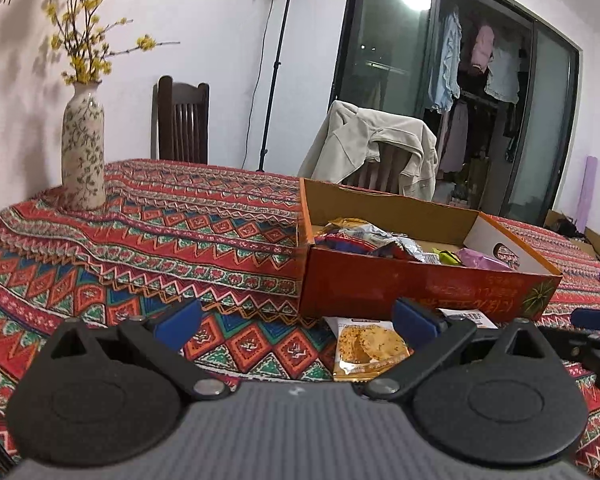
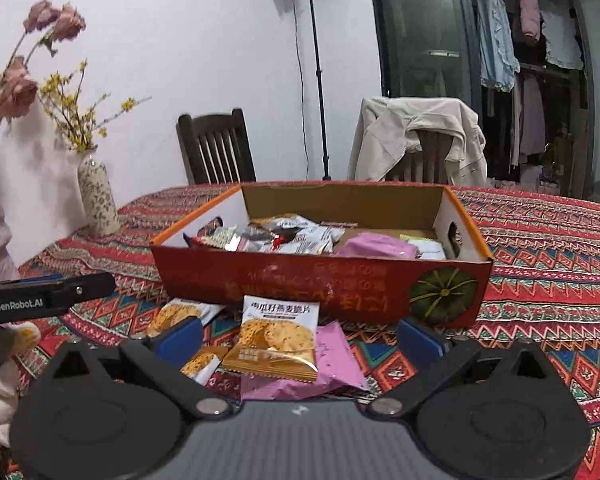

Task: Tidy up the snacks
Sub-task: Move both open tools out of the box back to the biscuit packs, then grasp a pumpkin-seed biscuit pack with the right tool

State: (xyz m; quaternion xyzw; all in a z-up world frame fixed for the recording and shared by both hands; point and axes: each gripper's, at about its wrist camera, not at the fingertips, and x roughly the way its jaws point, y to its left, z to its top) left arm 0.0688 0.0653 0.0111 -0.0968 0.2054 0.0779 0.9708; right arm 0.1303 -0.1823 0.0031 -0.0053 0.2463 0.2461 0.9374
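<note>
An orange box (image 2: 320, 280) at centre frame on the patterned counter (image 2: 540, 264) already holds many snacks. A cracker packet (image 2: 278, 340) and a pink packet (image 2: 332, 364) lie loose just below it, waiting. Right tongs (image 2: 300, 340) and left tongs (image 1: 296, 320) both spread wide, holding nothing

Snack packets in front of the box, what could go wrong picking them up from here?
1. The cracker packet lies on the pink packet; the open right gripper might pinch both.
2. The open left gripper is close by, so the two could collide.
3. The box wall stands just behind; pushing forward might shove it.
</note>
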